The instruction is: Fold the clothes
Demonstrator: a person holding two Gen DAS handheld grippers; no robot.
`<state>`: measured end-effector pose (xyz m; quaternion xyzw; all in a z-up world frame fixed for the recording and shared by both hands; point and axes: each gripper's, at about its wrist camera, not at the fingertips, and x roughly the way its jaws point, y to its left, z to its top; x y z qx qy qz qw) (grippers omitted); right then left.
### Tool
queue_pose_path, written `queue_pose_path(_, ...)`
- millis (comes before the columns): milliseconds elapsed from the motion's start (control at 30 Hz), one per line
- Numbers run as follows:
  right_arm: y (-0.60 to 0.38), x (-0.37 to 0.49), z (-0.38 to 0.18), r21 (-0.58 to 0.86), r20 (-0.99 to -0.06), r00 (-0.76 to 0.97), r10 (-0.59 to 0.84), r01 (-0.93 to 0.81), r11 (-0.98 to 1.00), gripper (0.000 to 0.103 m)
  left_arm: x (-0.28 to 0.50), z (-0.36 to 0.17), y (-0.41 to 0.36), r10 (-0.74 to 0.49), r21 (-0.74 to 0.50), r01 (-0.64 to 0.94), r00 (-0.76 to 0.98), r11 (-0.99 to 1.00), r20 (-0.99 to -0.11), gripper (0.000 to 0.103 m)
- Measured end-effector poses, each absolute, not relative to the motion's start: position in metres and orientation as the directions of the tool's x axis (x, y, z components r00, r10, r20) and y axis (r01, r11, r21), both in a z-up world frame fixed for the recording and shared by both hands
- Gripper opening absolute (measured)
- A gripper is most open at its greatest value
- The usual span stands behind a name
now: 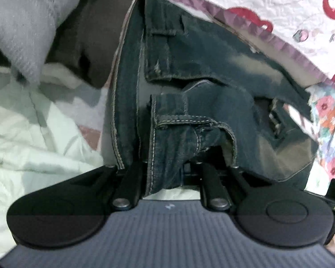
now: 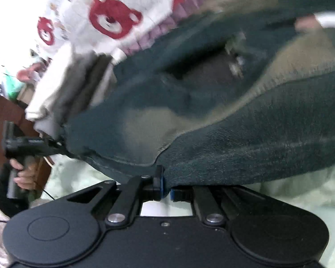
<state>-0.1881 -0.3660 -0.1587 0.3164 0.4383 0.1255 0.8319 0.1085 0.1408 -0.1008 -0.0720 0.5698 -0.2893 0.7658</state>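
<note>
Both your hand-held grippers, left [image 1: 167,174] and right [image 2: 165,187], pinch the jeans [image 1: 189,84] raised over the bed [image 1: 33,134]; thin edge grips may slip if you tug.

You see dark blue jeans [image 1: 189,67] with pale stitching and faded patches, a white quilt [image 2: 82,22] printed with red bears and edged lilac, and pale green bedding [image 1: 33,134].
</note>
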Motion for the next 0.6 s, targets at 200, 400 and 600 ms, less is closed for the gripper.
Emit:
queue_pose_path(200,-0.363,-0.192,-0.156,0.626,-0.649,0.595,0.474,0.064,0.777,0.008,0.096,-0.094,0.134,-0.492,-0.385,0.400,0.207,0.832,-0.846,0.019)
queue_pose_path(400,-0.362,-0.190,-0.162,0.560,-0.694,0.585,0.420,0.071,0.826,0.011,0.112,-0.092,0.157,-0.651,-0.617,0.235,0.101,0.751,-0.753,0.020)
queue_pose_path(600,-0.363,-0.184,-0.170,0.533,-0.726,0.566,0.390,0.104,0.840,0.015,0.094,-0.073,0.125,-0.558,-0.422,0.488,0.172,0.764,-0.812,0.042)
